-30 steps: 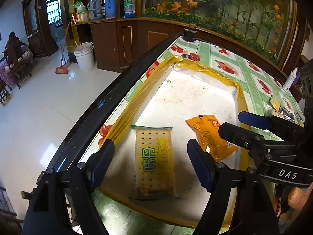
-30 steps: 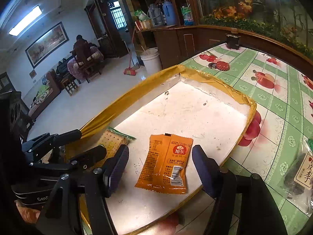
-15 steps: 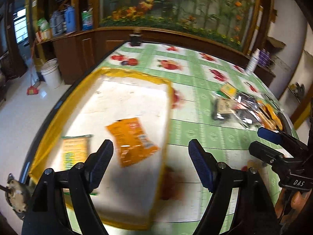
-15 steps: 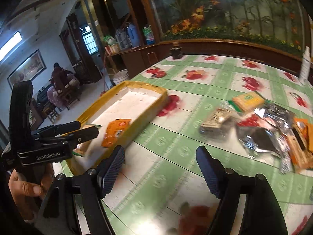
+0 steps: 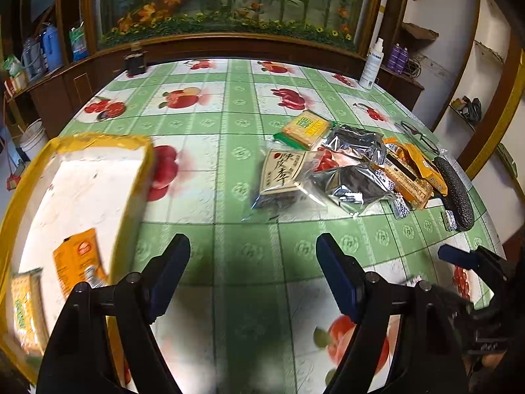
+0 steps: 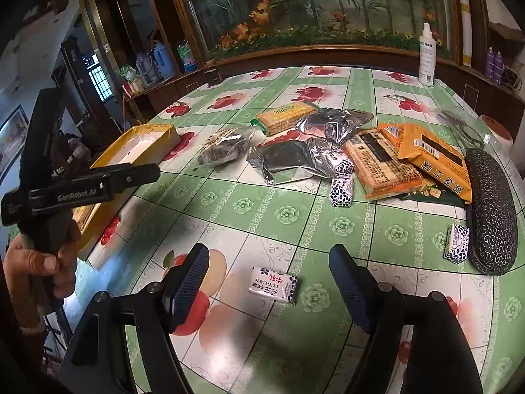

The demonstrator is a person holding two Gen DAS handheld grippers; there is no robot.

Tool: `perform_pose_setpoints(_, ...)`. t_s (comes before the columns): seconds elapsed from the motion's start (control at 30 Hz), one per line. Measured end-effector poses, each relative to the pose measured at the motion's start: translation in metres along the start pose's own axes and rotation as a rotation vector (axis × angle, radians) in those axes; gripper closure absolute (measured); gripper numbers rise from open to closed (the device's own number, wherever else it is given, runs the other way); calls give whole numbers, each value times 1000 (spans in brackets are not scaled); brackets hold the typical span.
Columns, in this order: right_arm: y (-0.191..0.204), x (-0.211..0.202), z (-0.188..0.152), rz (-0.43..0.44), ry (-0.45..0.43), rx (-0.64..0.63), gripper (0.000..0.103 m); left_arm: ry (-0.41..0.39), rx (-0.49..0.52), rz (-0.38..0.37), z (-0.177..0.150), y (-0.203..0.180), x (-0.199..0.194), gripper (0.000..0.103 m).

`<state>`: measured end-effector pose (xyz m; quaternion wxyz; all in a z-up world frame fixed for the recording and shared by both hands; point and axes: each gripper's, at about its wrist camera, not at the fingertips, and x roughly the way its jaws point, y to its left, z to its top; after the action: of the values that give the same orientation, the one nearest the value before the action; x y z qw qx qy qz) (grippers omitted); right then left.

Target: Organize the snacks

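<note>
Both grippers have been swung away from the yellow-rimmed tray (image 5: 141,164), now seen at the left of each frame. An orange packet (image 5: 77,262) and a cracker pack (image 5: 23,305) lie inside it. The left gripper (image 5: 252,272) is held open and empty over bare tablecloth (image 5: 229,203). The right gripper (image 6: 269,282), its jaws just opened wider, is spread around a small white candy (image 6: 274,285) without touching it. Other snacks are piled at upper right.

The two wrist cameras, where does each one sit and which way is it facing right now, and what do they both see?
Left wrist: on the left gripper, angled down at the table; open, empty jaws, right gripper at right edge.
Right wrist: on the right gripper, angled down over a small white candy; open jaws, the left gripper and the hand holding it at left.
Shared: yellow-rimmed tray, snack pile, spray bottle.
</note>
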<state>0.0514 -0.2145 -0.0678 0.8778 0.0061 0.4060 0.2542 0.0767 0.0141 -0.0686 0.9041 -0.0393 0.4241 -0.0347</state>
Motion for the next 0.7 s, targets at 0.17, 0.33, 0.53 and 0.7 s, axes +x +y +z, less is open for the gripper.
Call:
perform_pose_setpoints(0.17, -6, 4, -7, 14, 21, -13, 25, 24, 37, -45, 13, -14, 22, 24)
perform_pose_setpoints(0.33, -11, 7, -12, 27, 35, -16, 25, 43, 66, -43, 23, -23, 43, 24)
perform_pose_setpoints(0.53, -6, 15, -13, 6, 55, -62, 25, 48, 97, -19, 32, -29, 57, 24)
perform_pose_setpoints(0.7, 4, 21, -14, -14, 76, -117, 25, 54, 111, -7, 36, -31, 68, 24)
